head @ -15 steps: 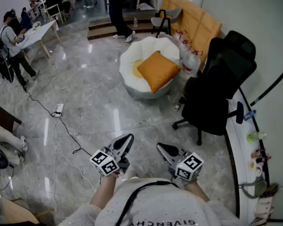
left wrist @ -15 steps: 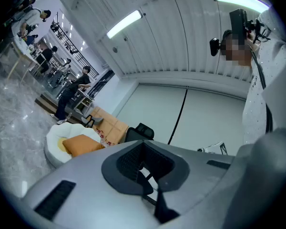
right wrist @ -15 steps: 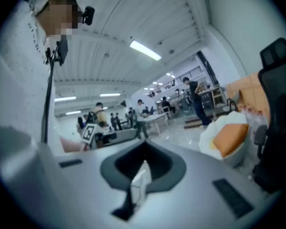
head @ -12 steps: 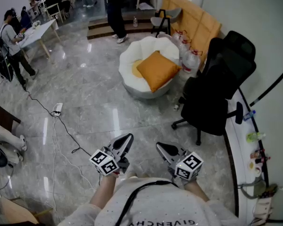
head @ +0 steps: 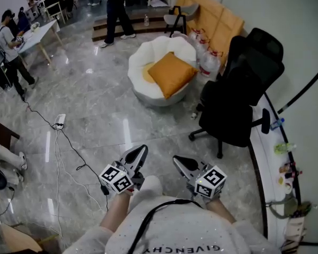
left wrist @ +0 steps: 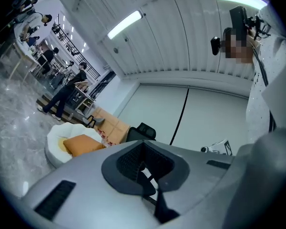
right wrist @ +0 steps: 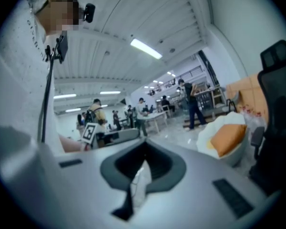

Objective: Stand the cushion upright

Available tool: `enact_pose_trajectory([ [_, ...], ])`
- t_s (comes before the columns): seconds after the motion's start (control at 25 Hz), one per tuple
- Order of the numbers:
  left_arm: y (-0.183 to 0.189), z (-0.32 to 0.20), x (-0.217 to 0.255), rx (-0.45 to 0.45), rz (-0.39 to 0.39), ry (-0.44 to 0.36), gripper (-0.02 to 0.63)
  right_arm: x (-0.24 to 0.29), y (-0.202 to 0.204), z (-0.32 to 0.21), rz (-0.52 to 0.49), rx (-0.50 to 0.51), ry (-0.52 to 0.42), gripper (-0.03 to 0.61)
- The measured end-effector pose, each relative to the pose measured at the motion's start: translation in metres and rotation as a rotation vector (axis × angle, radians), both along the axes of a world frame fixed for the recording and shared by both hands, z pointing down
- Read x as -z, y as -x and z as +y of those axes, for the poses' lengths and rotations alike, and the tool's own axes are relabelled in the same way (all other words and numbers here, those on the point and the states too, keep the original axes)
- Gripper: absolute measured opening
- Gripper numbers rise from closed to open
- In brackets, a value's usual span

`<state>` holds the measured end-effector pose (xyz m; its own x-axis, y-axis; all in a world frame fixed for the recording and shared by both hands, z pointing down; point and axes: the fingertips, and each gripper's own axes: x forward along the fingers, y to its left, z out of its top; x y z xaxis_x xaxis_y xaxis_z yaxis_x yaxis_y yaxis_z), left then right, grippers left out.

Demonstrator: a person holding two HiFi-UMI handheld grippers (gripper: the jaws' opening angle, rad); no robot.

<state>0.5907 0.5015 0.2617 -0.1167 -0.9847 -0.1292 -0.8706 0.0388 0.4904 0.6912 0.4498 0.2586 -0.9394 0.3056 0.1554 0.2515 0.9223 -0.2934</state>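
Both tongs shut, empty: left tongs [head: 140, 152] & right tongs [head: 179, 162] held near body, side by side, aimed at far side. Orange cushion [head: 171, 74] lay slanted in white round seat [head: 143, 83], far across floor, just left of black office chair [head: 238, 89], well apart from tongs. Vs. half sec. earlier: head view shifted slightly, chair loomed larger. Prob. approach walk underway; cushion untouched, not yet upright.

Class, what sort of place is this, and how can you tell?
Probably an open-plan office or lab: black office chair, white work table with people beside it, lounge seat holding an orange cushion.
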Motion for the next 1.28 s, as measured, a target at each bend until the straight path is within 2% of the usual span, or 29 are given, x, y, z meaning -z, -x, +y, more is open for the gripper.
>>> enact_pose_trajectory([
  [0.2, 0.009, -0.015, 0.001, 0.008, -0.057, 0.024, 0.025, -0.001, 0.011, -0.015, 0.004, -0.025, 0.003, 0.017],
  [0.44, 0.051, -0.056, 0.0, 0.003, -0.064, 0.021, 0.025, -0.002, 0.057, -0.05, -0.004, -0.033, -0.014, 0.017],
  [0.76, 0.124, -0.115, -0.005, -0.013, -0.092, 0.048, 0.025, -0.013, 0.136, -0.103, 0.036, -0.029, -0.032, 0.016],
  [1.08, 0.204, -0.161, -0.011, -0.034, -0.077, 0.064, 0.025, -0.018, 0.221, -0.151, 0.062, -0.066, 0.0, 0.017],
  [1.28, 0.244, -0.173, -0.018, -0.035, -0.056, 0.067, 0.025, -0.028, 0.265, -0.167, 0.091, -0.073, 0.019, 0.017],
])
